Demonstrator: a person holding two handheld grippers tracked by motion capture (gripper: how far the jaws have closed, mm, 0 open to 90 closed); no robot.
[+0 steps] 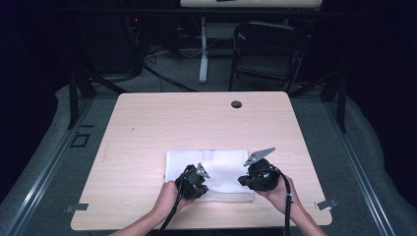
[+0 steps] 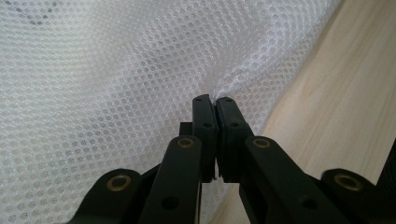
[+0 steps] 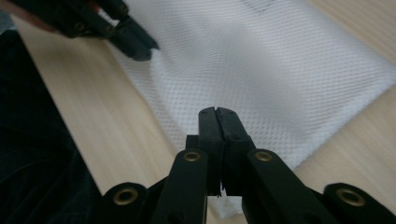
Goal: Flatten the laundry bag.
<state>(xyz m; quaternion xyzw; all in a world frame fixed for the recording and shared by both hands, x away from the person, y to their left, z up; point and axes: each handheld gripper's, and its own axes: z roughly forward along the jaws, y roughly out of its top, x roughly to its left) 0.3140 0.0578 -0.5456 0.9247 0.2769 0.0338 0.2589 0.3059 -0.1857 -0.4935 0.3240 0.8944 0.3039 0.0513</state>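
White mesh cloth (image 1: 216,173) lies flat on the wooden counter (image 1: 147,132) at 6 o'clock (near edge), with both tools on its near edge. Left gripper view: left tool (image 2: 214,101) clenched on a pinched mesh fold. Right gripper view: right tool (image 3: 218,110) clenched above the mesh edge; whether it grips cloth cannot be told.

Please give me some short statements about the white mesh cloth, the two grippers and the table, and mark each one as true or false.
1. The white mesh cloth lies on the wooden table. True.
2. The left gripper stands wide open above the cloth. False: its jaws are shut, pinching a fold of mesh near the cloth's edge.
3. The right gripper has its jaws closed on the cloth's near edge. True.
4. The cloth is dark blue. False: it is white.
5. A folding chair stands beyond the table. True.
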